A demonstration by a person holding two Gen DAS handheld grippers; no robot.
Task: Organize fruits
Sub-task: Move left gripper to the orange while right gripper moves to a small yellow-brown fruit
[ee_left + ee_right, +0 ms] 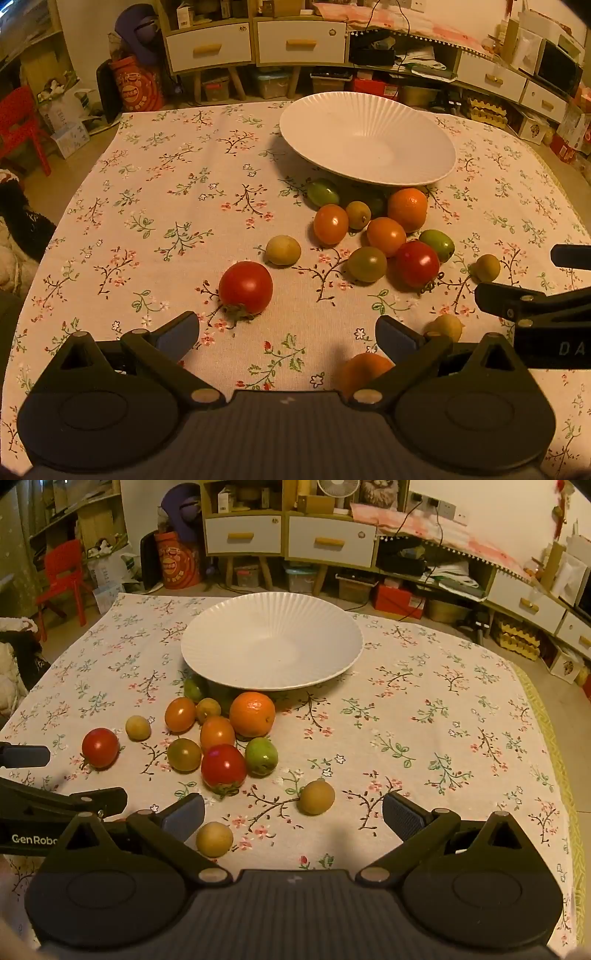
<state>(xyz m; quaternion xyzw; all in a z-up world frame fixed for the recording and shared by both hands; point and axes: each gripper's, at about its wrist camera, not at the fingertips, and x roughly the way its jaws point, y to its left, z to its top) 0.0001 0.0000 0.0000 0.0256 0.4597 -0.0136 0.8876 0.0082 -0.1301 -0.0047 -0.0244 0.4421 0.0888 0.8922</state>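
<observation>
A white ribbed plate (pixel 406 122) (pixel 221 627) stands empty at the far middle of the flowered tablecloth. Several fruits lie in front of it: an orange (pixel 407 208) (pixel 252 713), red tomatoes (pixel 245 288) (pixel 223 766), orange tomatoes (pixel 330 223), green fruits (pixel 261 756) and small yellow-brown ones (pixel 316 796) (pixel 214 839). My left gripper (pixel 288 336) is open and empty, low over the cloth just short of the red tomato. My right gripper (pixel 293 816) is open and empty, near the brown fruits. Each gripper shows at the other view's edge.
The table (pixel 461 709) is covered by the flowered cloth, with its right edge near a yellow trim (pixel 554 760). Behind stand white drawers (pixel 243 535), a red chair (pixel 62 576) at the left and cluttered shelves (pixel 443 579).
</observation>
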